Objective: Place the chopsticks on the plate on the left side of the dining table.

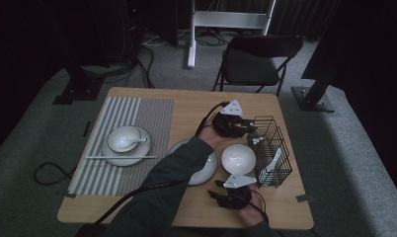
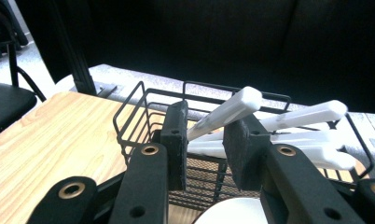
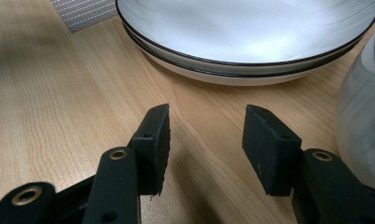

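White plastic spoon [image 2: 225, 112] is propped in the wire basket [image 2: 129, 116], handle between the half-closed left tool [image 2: 206, 140] pads, contact unclear. Judged light, stiff, slippery; mid-handle grip advised. Right tool [image 3: 206, 149] is held open, empty, above the worktop [image 3: 59, 102].

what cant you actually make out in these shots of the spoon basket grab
- Left claw pads on the white spoon handle: left gripper view, the handle crosses the gap; contact cannot be told.
- Spoon bowls: hidden low in the wire basket behind the claw.
- Plate: high view, the forearm covers much of it.
- Grey bowl: right gripper view, cut off by the right edge.
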A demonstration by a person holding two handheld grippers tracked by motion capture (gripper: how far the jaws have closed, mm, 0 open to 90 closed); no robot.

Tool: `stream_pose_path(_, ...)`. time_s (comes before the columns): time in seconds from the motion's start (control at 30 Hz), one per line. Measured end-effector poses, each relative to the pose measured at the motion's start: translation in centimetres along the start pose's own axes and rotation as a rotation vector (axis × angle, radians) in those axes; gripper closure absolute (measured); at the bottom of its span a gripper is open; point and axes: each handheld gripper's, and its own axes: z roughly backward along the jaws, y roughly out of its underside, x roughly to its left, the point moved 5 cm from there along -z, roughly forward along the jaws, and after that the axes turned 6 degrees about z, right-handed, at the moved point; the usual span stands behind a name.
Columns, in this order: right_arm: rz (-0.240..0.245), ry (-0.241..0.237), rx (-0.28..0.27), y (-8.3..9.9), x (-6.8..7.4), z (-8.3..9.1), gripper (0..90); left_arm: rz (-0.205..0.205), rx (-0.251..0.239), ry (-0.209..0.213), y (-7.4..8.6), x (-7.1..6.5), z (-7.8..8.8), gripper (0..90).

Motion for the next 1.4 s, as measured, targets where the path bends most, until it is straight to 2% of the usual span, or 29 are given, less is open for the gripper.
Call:
stream_pose_path(0.33,-0.003,-0.001,-0.004,0.0,0.0,0.0,50.9,0.027,0.001,-0.038,0.2,1.1,-0.8,76.3)
stream_pose_path(0.67,-0.010,-0.004,-0.010,0.0,-0.1,0.1,50.8,0.023,0.020,-0.053,0.3,1.3,-1.9,76.3)
stream_pose_path(1.1,-0.010,-0.006,-0.010,0.0,-0.1,0.1,50.8,0.039,0.056,-0.070,0.8,1.9,-3.5,77.9)
stream_pose_path(1.4,-0.013,-0.007,-0.011,0.0,0.0,0.2,50.9,0.041,0.058,-0.089,0.6,2.0,-3.7,79.9)
